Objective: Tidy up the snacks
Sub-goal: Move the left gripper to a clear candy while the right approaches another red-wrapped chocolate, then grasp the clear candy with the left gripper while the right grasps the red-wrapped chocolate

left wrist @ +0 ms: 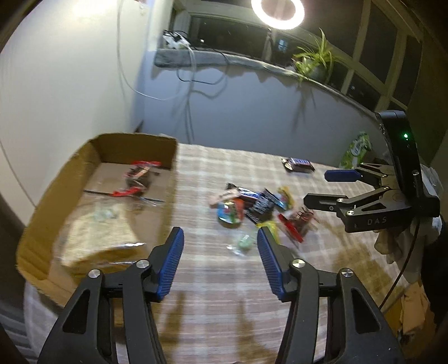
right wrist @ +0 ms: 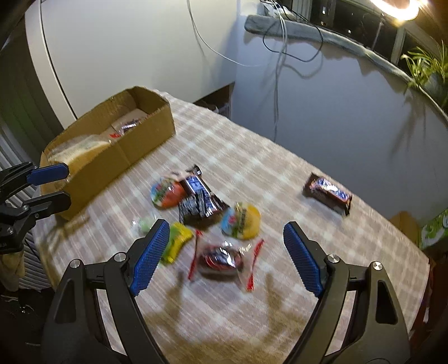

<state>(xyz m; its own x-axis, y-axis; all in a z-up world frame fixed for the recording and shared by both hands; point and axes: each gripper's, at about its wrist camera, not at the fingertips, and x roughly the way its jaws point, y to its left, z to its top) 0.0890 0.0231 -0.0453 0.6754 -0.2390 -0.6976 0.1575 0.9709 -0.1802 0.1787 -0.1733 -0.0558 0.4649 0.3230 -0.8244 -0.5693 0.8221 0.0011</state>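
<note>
I had both the left gripper (left wrist: 220, 261) and the right gripper (right wrist: 226, 256) spread wide, gripping nothing. The snack pile (right wrist: 205, 208) lay mid-table on the checked cloth (right wrist: 280, 173), the cardboard box (right wrist: 126, 151) off to its left already containing a few packets.

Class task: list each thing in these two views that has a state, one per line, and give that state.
left gripper: open, empty
right gripper: open, empty, above the clear-wrapped snack
cardboard box: open-topped, partly filled
chocolate bar: lying flat, apart from the pile
ring light: on
</note>
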